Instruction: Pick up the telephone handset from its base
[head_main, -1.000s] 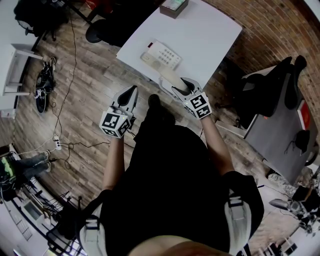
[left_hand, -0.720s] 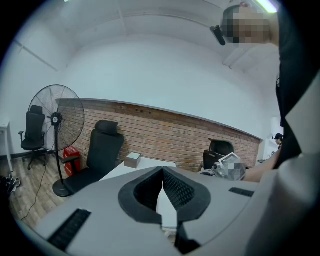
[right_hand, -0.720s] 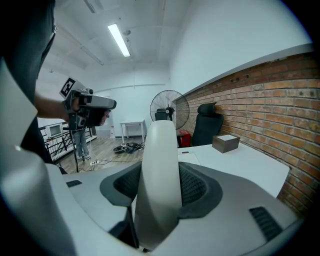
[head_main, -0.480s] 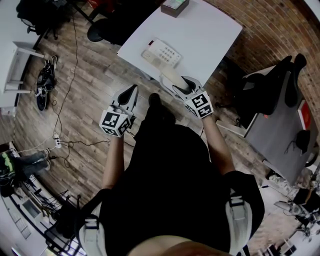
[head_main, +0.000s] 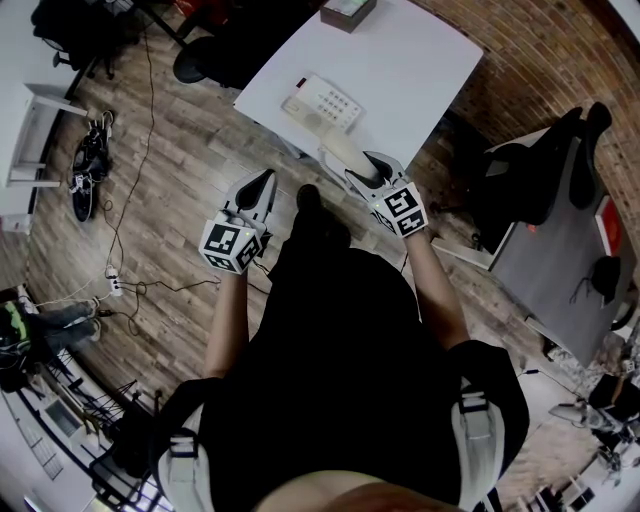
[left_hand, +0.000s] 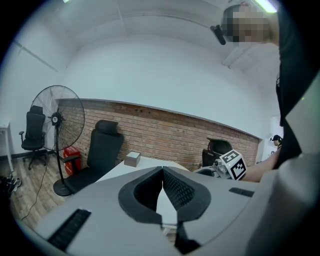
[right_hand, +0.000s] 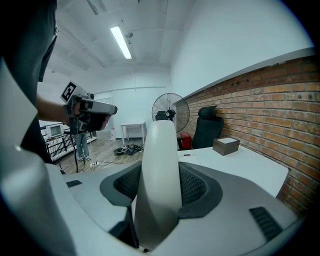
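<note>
A cream telephone handset (head_main: 340, 152) is off its base and held over the near edge of the white table (head_main: 420, 70). My right gripper (head_main: 362, 172) is shut on it. In the right gripper view the handset (right_hand: 161, 145) stands upright between the dark pads (right_hand: 196, 186) of the right gripper (right_hand: 160, 171). The cream base (head_main: 322, 105), with its keypad, lies on the table beyond. Lower left of it, my left gripper (head_main: 262, 180) hangs over the wooden floor. Seen from the left gripper view, the left gripper (left_hand: 162, 170) has its jaws shut on nothing.
A small grey box (head_main: 347, 12) sits at the table's far end. Black office chairs (head_main: 545, 170) and a grey desk (head_main: 560, 270) stand to the right. Cables (head_main: 120, 200) trail over the floor at left. A pedestal fan (left_hand: 59, 120) stands by the brick wall.
</note>
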